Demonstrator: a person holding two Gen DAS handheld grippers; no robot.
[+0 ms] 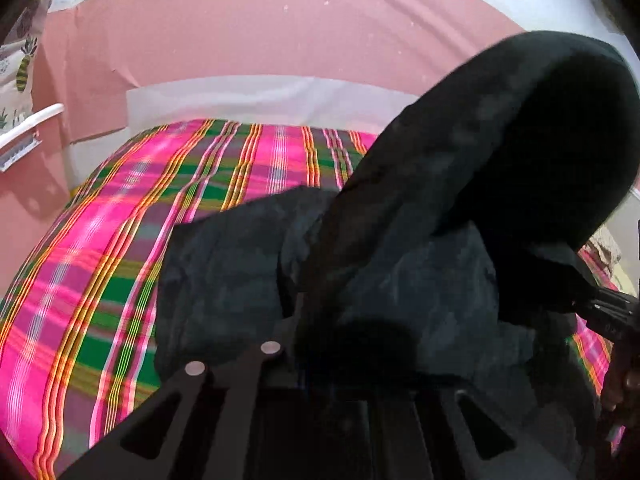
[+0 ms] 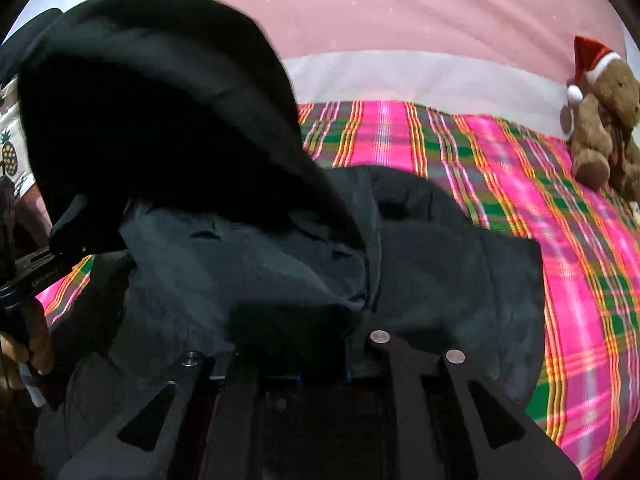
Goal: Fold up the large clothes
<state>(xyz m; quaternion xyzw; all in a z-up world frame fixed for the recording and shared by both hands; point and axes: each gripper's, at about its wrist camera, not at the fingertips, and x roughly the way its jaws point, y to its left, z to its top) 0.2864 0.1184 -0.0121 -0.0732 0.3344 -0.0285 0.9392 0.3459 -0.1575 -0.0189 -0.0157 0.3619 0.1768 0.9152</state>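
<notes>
Black garment [image 1: 400, 264]; pink-green plaid bedspread [image 1: 120, 240]; brown teddy [image 2: 604, 128], red hat [image 2: 592, 60]

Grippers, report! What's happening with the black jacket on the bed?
Left gripper shut on black jacket. Right gripper likewise. Teddy bear clear, at far corner.

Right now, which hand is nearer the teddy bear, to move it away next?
Right, probably: the teddy bear sits on the plaid sheet on that side, and the left view misses it. The black jacket would need setting down first.

Both grippers point downward. The left gripper [image 1: 320, 344] has its jaws closed on the garment [image 1: 400, 264]. The right gripper [image 2: 296, 336] also grips it.
</notes>
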